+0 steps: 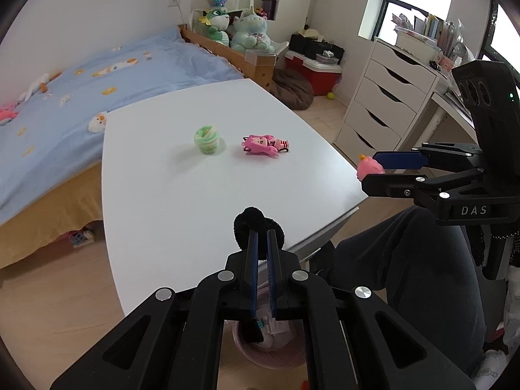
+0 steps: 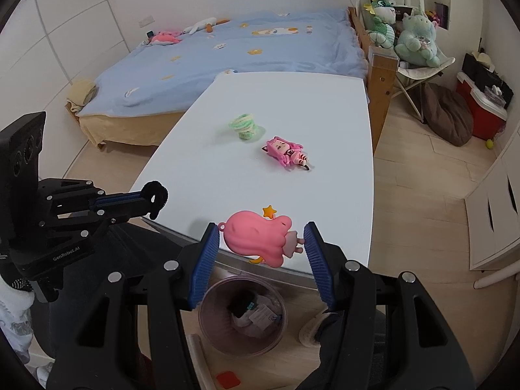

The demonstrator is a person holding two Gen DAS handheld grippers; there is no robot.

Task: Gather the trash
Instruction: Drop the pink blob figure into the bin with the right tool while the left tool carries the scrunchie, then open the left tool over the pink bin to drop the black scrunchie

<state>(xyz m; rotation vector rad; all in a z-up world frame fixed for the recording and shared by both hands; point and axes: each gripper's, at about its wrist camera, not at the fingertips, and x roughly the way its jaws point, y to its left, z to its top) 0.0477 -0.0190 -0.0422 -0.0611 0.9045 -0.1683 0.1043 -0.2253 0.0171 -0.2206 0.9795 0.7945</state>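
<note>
Two hand-held grippers: left pinches fuzzy black scrunchie, right spans rounded pink figurine.

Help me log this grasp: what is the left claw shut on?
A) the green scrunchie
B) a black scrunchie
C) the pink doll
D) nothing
B: the left claw is shut on a black scrunchie at the table's near edge; the green scrunchie and the pink doll lie untouched farther back on the table.
</note>
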